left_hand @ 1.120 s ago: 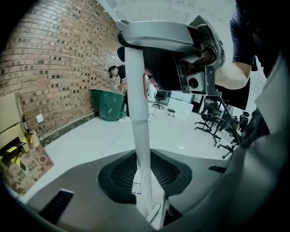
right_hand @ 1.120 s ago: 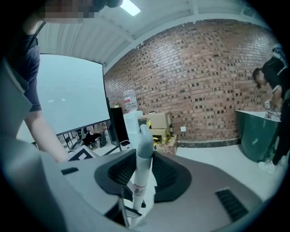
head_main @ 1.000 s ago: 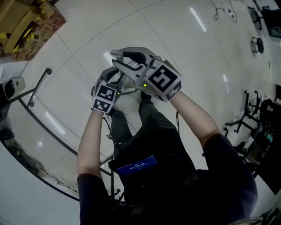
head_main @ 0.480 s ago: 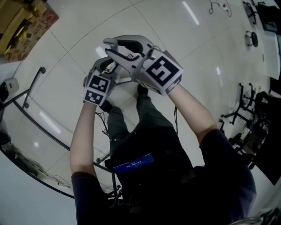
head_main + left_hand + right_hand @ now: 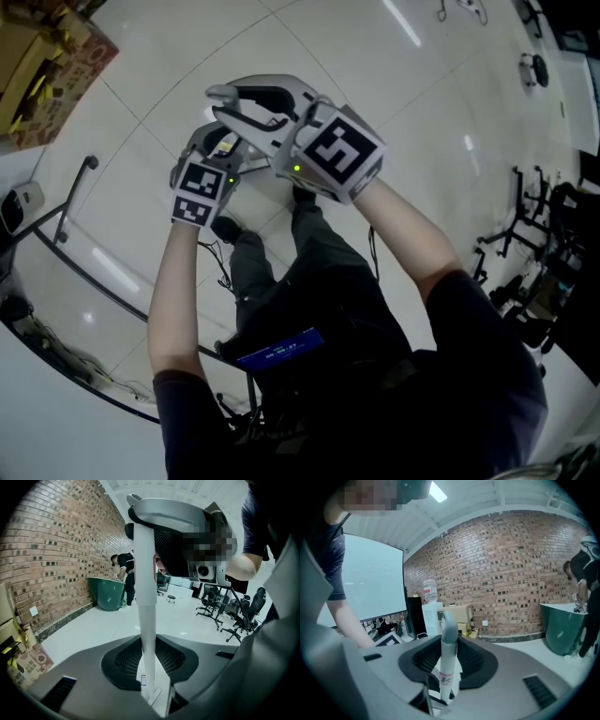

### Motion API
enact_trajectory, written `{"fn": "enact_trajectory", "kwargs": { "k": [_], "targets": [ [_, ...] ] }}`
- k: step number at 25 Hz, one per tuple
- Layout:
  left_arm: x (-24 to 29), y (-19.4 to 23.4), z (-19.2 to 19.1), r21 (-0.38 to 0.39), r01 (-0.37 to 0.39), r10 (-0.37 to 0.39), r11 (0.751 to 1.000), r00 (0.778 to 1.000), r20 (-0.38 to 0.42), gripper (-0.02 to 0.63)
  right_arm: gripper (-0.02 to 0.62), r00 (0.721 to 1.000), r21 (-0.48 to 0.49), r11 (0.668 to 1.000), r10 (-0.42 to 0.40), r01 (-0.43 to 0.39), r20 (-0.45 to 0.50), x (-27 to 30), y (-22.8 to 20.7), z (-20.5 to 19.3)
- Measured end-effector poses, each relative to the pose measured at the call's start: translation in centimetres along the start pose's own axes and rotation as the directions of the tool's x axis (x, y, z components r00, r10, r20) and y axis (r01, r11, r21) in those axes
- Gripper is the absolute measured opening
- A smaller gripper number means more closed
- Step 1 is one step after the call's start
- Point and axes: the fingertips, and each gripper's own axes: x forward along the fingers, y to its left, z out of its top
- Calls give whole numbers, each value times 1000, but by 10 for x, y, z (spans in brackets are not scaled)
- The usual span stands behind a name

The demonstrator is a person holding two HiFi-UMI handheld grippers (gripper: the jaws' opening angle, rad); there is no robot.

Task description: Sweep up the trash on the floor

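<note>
Got a white pole (image 5: 145, 620) clenched in the left tongs (image 5: 151, 693), rising straight up toward the underside of the right tongs (image 5: 217, 103) held just above. Reading the right tongs as clenched too, on a white pole just below its grey cap (image 5: 449, 631); can't tell whether one pole or two. Seeing both tongs raised close together over the pale tiled floor (image 5: 422, 122), brick wall (image 5: 511, 573) behind, pole's lower end out of every view.
</note>
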Motion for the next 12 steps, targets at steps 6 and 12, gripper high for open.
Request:
{"fn": "enact_trajectory", "kwargs": {
  "k": [6,12],
  "targets": [
    [1,-6,7,21,-5,5,1000,1000,-4,89,123,1000,-9,1000,2,-1,13,-12,1,4],
    [-2,-15,6,8,6,-6,1000,1000,-17,88,118,1000,3,1000,11,-11,20,-21,9,4]
  ]
}}
